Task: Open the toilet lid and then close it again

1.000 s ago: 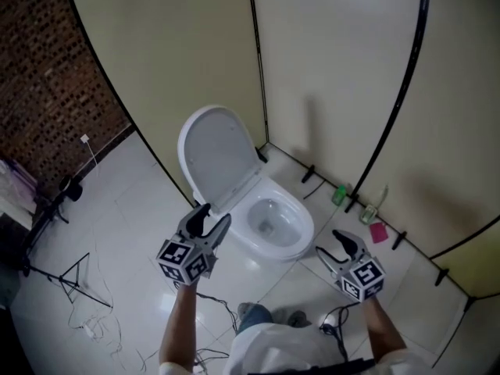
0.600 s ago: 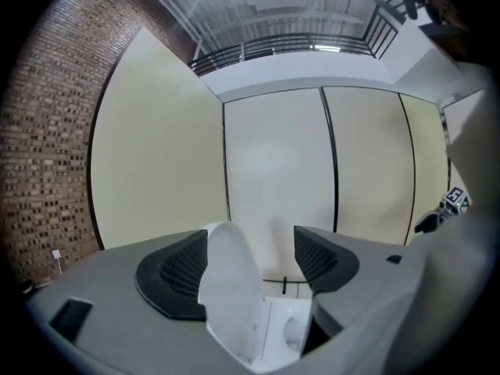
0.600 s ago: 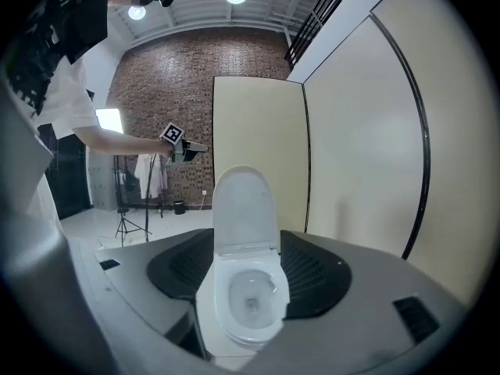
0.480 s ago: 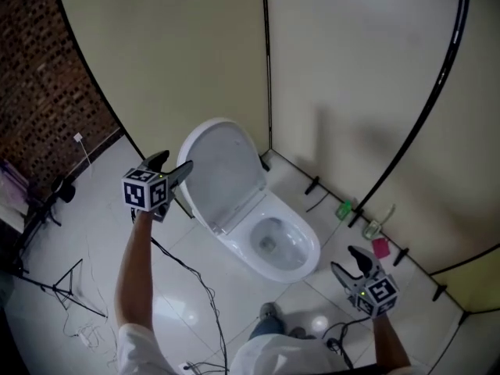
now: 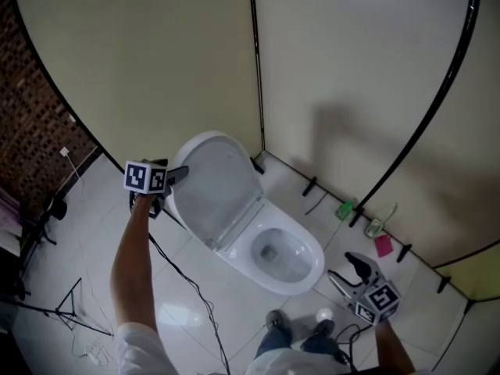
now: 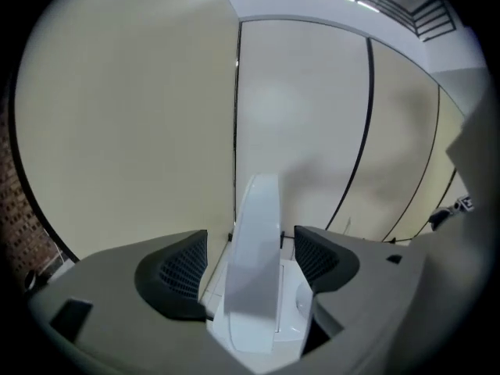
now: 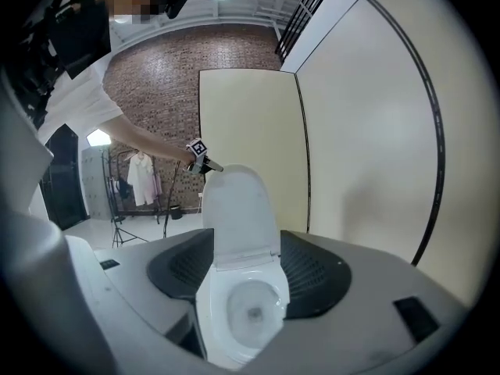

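Beige partition panels [image 5: 156, 69], brick wall [image 5: 31, 123], white tiled floor [image 5: 82, 205], green bottle [image 5: 344, 208], pink object [image 5: 382, 245]

- The left hand-held gripper [image 5: 178, 174] has a light grey body and two dark, pointed fingers.
- Its pads [image 6: 176, 276] are dark grey, with a fine mesh pattern on their inner faces.
- A white cube [image 5: 146, 178] on it is printed with black square markers.
- The right hand-held gripper [image 5: 344, 268] is the same build and has its own marker cube [image 5: 380, 299].
- A black cable [image 5: 344, 336] loops just beside the right wrist.
- The person wears a white short-sleeved top [image 5: 141, 346], blue trousers [image 5: 269, 341] and dark shoes [image 5: 276, 319].
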